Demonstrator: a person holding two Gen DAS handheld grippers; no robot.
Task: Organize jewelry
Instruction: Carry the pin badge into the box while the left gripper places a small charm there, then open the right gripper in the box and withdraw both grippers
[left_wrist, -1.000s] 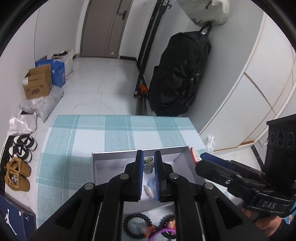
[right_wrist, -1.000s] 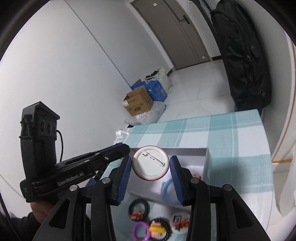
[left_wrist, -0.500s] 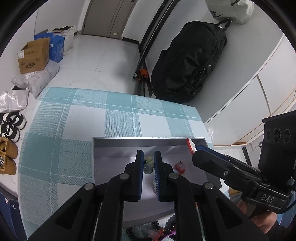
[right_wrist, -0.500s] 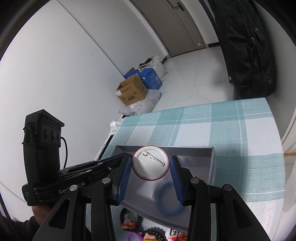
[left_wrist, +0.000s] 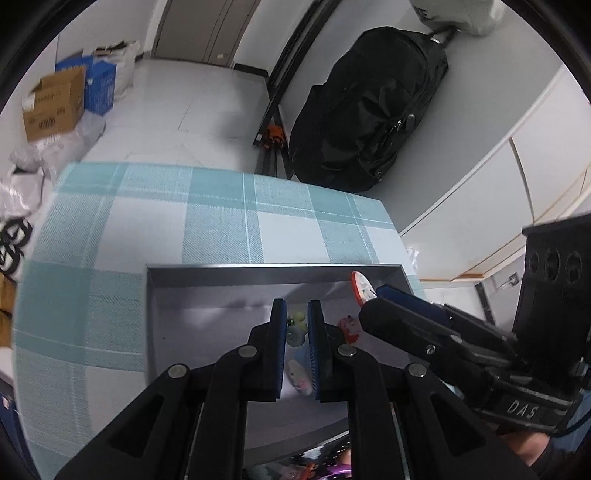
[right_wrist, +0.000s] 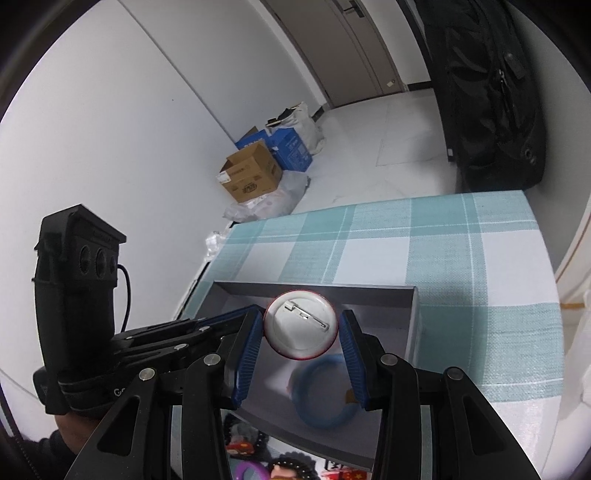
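A grey open box (left_wrist: 273, 270) lies on the teal plaid tablecloth (left_wrist: 147, 229). My left gripper (left_wrist: 297, 311) hangs over the box's inside, shut on a small pale green trinket (left_wrist: 297, 322). A small red piece (left_wrist: 347, 328) lies on the box floor to its right. My right gripper (right_wrist: 301, 326) is shut on a round white pin badge (right_wrist: 300, 334) with a red rim, its back and pin facing me, above the box (right_wrist: 314, 290). A blue bangle (right_wrist: 325, 393) lies in the box below it. The two grippers sit side by side, the left gripper (right_wrist: 207, 326) a little lower.
Loose beaded bracelets, a purple ring (right_wrist: 255, 470) and badges lie in front of the box's near wall. A black backpack (left_wrist: 362, 110) leans on the wall beyond the table's far edge. Cardboard boxes (left_wrist: 51, 103) and bags sit on the floor.
Both grippers have come down and forward over the box, each still holding its piece. The box fills more of both views and the loose jewelry has slid toward the bottom edge.
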